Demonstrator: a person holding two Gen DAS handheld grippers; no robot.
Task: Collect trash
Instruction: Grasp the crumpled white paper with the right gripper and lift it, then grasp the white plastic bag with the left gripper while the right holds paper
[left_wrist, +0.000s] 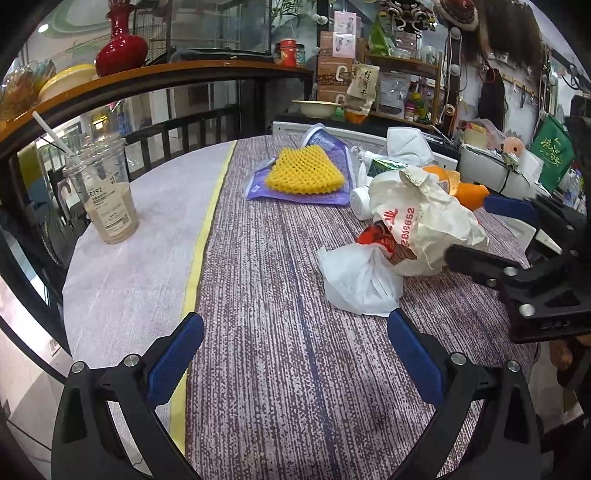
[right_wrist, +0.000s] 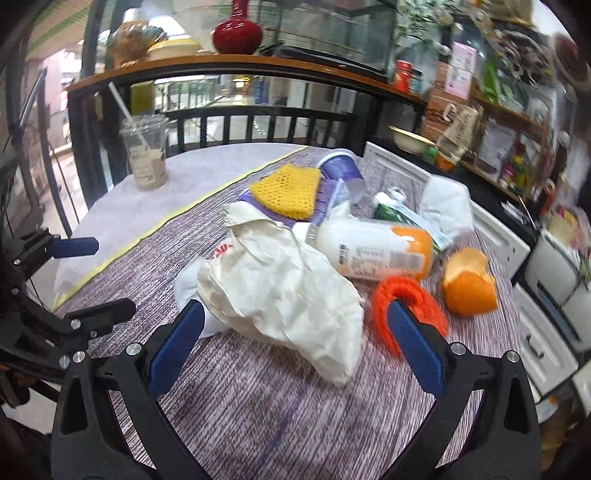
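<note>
A crumpled cream paper bag (right_wrist: 280, 295) with red print lies on the purple-streaked tablecloth (right_wrist: 258, 406). A white plastic bag (left_wrist: 354, 284) is tucked under its left end. My right gripper (right_wrist: 295, 347) is open, and the bag's near end sits between its blue pads (right_wrist: 173, 347). In the left wrist view the right gripper (left_wrist: 469, 229) comes in from the right around the paper bag (left_wrist: 424, 221). My left gripper (left_wrist: 295, 350) is open and empty, low over the cloth just left of the pile. It also shows at the left edge of the right wrist view (right_wrist: 92, 278).
More trash lies behind the bag: a yellow foam net (left_wrist: 306, 173) on a purple pouch (left_wrist: 332, 197), a white bottle (right_wrist: 373, 251), an orange peel (right_wrist: 469, 284), a red foam net (right_wrist: 410, 299), a green tube (right_wrist: 391, 210) and a face mask (right_wrist: 447, 206). A drink cup (left_wrist: 107, 192) stands far left.
</note>
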